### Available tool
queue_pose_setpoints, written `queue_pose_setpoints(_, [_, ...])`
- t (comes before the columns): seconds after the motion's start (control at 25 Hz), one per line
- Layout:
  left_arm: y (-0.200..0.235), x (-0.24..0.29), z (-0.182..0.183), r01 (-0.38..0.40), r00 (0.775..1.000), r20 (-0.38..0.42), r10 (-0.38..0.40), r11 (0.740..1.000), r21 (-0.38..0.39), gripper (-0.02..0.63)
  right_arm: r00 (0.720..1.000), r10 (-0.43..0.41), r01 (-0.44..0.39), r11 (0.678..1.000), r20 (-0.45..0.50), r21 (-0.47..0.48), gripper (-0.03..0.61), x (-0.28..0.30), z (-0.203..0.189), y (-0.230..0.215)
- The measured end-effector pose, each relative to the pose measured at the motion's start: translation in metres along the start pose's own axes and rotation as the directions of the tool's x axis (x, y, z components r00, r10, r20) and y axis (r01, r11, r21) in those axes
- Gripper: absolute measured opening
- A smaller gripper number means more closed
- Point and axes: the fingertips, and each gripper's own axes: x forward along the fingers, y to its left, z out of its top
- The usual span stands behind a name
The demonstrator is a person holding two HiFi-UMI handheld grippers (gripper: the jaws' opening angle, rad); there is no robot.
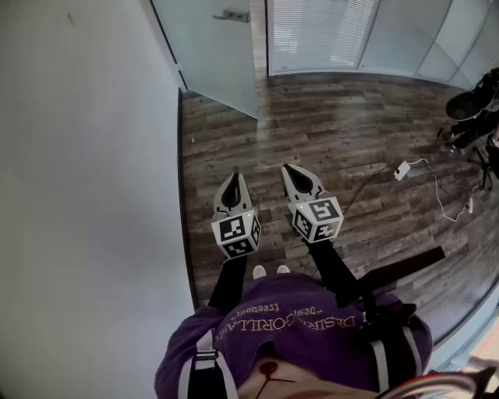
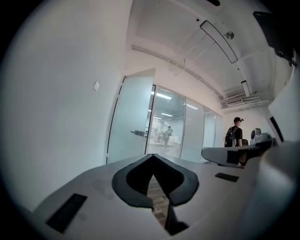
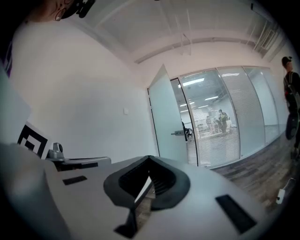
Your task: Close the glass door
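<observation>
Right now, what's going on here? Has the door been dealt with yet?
Not yet. A person stands on the wood floor with a gripper in each hand, both aimed toward the glass door ahead. The door stands open at an angle beside the white wall, and nothing touches its handle. The left gripper and right gripper are shut, empty, and well short of the door.

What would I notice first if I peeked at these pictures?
Two white grippers point forward in the middle of the head view, the left gripper and the right gripper, both shut and empty. Ahead, at the top left, the frosted glass door stands open beside the white wall. On the wooden floor to the right lies a white charger.
</observation>
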Motion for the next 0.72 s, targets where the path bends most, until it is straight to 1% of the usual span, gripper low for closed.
queue_pose_setpoints(0.48, [0.003, -0.010, -0.001, -0.003, 1.000, 0.001, 0.003, 1.000, -0.009, 0.000, 1.000, 0.003, -0.003, 1.000, 0.008, -0.005, -0.009, -0.005, 0.000, 0.009])
queue_pose_setpoints(0.72, [0.013, -0.020, -0.008, -0.008, 1.000, -0.011, 0.008, 1.000, -0.007, 0.000, 1.000, -0.020, 0.020, 1.000, 0.004, -0.015, -0.009, -0.003, -0.004, 0.016])
